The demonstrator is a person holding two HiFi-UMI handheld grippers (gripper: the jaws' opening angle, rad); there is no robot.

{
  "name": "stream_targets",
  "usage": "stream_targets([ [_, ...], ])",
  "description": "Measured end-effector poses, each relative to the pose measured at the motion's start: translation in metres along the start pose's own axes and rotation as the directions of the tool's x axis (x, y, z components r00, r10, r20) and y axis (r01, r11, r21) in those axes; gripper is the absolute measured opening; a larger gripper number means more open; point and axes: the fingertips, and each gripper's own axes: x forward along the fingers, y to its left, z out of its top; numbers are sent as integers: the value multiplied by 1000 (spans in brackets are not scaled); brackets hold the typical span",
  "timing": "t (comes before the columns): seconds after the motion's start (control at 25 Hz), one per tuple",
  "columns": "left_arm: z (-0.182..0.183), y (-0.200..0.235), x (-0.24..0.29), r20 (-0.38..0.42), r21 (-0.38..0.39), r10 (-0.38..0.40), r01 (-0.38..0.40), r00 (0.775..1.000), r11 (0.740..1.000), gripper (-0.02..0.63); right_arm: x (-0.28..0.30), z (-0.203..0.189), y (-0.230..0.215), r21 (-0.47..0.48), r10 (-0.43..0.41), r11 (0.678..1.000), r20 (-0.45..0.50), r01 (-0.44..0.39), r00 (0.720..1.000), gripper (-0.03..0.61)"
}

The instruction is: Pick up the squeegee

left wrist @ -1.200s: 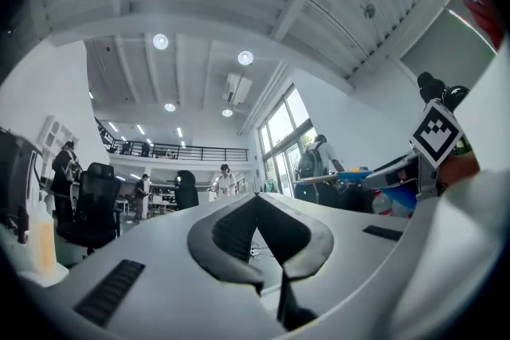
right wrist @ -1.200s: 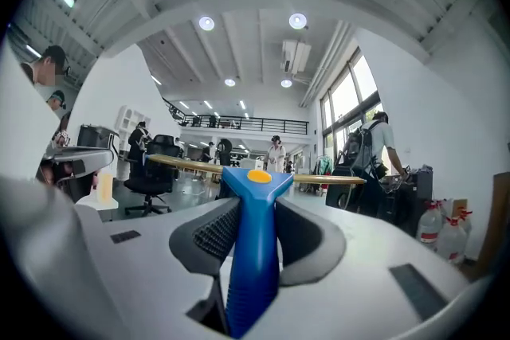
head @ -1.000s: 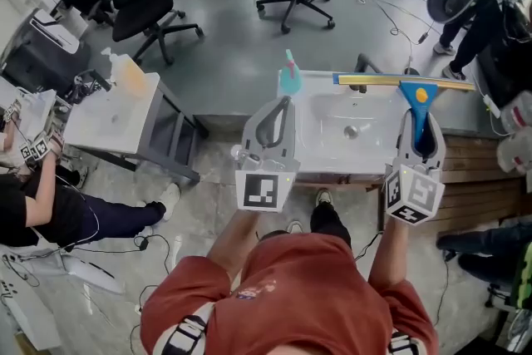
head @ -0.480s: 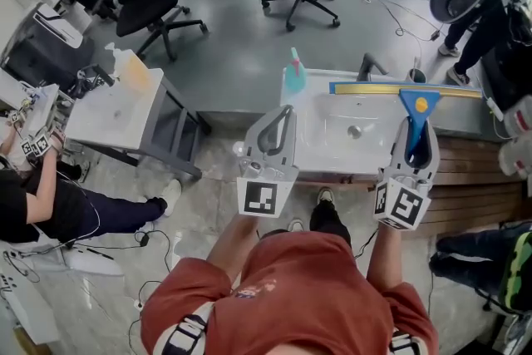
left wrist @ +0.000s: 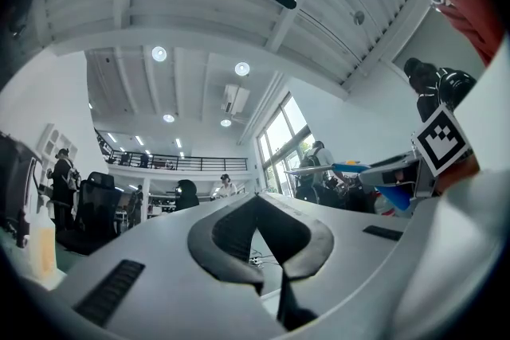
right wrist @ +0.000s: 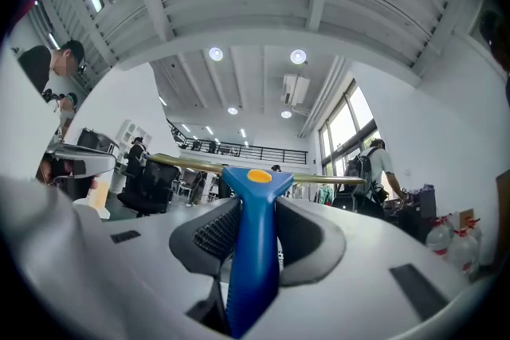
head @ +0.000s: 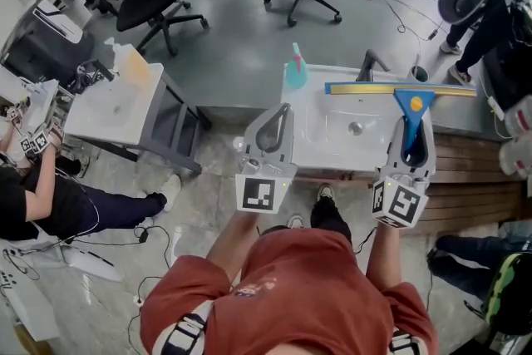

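Squeegee (head: 413, 102) is clamped in right gripper (head: 414, 129); both pads press on its blue handle (right wrist: 253, 251), one from each side; yellow blade (head: 374, 87) lies crosswise beyond jaw tips, in head view over far side of white sink (head: 332, 147). Left gripper (head: 281, 116) has jaws closed together, nothing between them; it hangs at sink's left edge, near teal spray bottle (head: 293, 77); the two grippers well apart.

Head view: steeply down onto sink (head: 326, 139), squeegee (head: 413, 105). Gripper views: close along jaws, tilted upward; both show balcony railing (left wrist: 171, 163).
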Motion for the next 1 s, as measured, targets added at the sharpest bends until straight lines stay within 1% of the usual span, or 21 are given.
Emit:
stream_targets([
  [0.4, -1, -1, 6, 4, -11, 3, -3, 1000, 1000, 18, 2, -3, -4, -27, -2, 1000, -10, 2, 1000, 143],
  [1.0, -2, 4, 6, -9, -5, -1, 1, 1000, 1000, 18, 4, 0, 0, -24, -1, 1000, -5, 1, 1000, 143],
])
